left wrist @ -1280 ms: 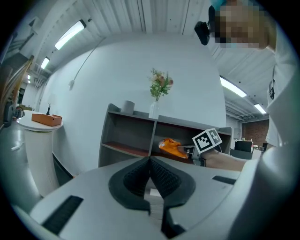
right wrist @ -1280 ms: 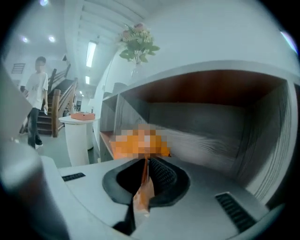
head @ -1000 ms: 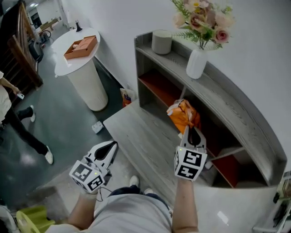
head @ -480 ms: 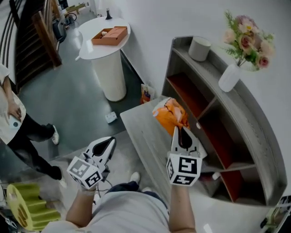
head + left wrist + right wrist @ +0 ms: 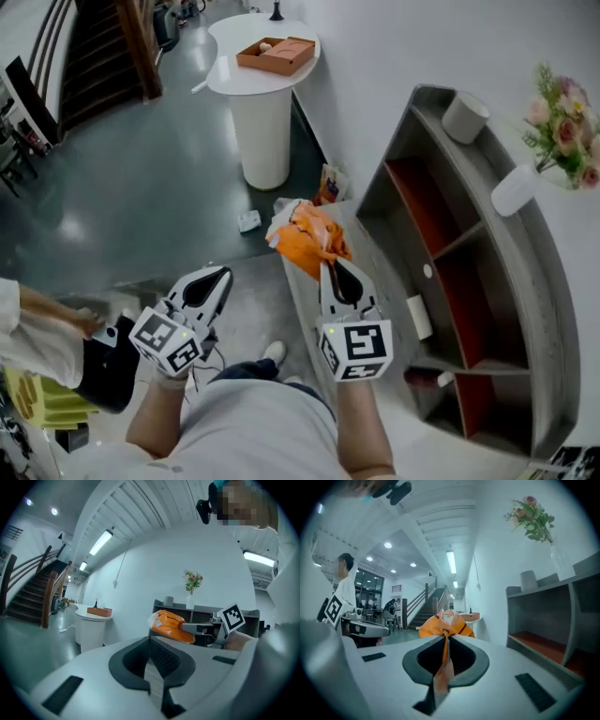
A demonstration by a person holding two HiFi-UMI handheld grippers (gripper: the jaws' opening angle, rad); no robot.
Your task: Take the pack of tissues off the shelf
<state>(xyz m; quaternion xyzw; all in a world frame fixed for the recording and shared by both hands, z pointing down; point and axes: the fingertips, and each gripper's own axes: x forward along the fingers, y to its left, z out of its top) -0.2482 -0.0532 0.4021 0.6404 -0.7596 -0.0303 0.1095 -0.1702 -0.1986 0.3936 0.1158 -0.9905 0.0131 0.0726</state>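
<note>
The orange pack of tissues (image 5: 305, 239) hangs clear of the shelf (image 5: 530, 281), its crumpled wrapper pinched at the tip of the right tool (image 5: 336, 267), which is clenched on a fold of the orange film. In the right gripper view the wrapper (image 5: 445, 623) runs straight into the seam between the closed jaws. From above, the pack sits at 12 o'clock of that tool, with the grey curved shelf well apart at 3 o'clock. The left tool (image 5: 214, 283) is at 8 o'clock of the pack, jaws drawn together on nothing, apart from it; its own view shows the pack (image 5: 172, 625) ahead at 1 o'clock. On the shelf's top board stand a grey round pot (image 5: 465, 117) and a white vase (image 5: 516, 189) of pink flowers (image 5: 567, 117). At 12 o'clock of the pack a round white worktop (image 5: 246, 67) carries a brown tray (image 5: 277, 54). A person's leg (image 5: 98, 361) shows at 9 o'clock.
</note>
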